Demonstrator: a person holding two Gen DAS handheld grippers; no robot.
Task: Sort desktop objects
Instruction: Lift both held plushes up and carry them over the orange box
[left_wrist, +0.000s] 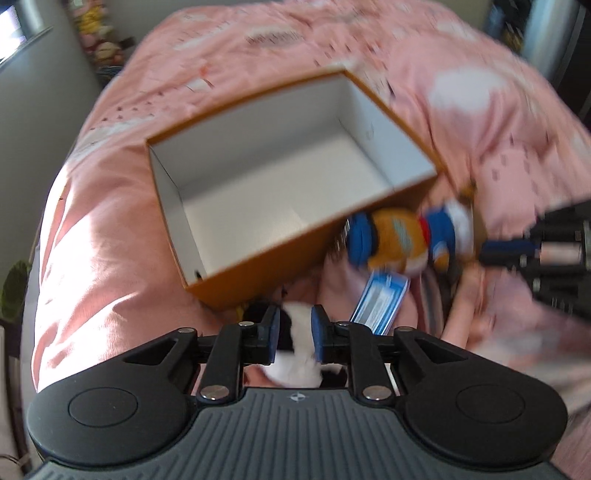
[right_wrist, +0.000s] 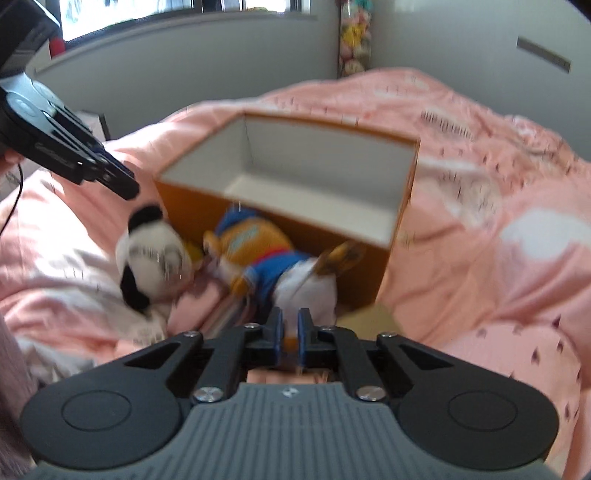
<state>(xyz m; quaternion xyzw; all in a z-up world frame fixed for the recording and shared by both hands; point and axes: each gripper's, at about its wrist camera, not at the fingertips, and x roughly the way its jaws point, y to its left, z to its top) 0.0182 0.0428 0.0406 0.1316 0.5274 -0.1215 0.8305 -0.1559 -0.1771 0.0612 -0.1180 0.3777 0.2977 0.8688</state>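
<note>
Pink bedding (left_wrist: 110, 229) is seen carrying one orange box (left_wrist: 258, 273) with two plush toys beside it: a panda (right_wrist: 151, 254) pinched by the left claw (left_wrist: 295, 332) and a duck (right_wrist: 280, 269) pinched by the right claw (right_wrist: 290, 332).

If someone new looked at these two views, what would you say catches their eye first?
Probably the open orange box, white inside with nothing in it, sitting on the pink bedding. Next, the two soft toys just outside it: the right gripper is closed on the duck plush lying against the box wall, while the left gripper clamps the black-and-white panda plush beside it.
</note>
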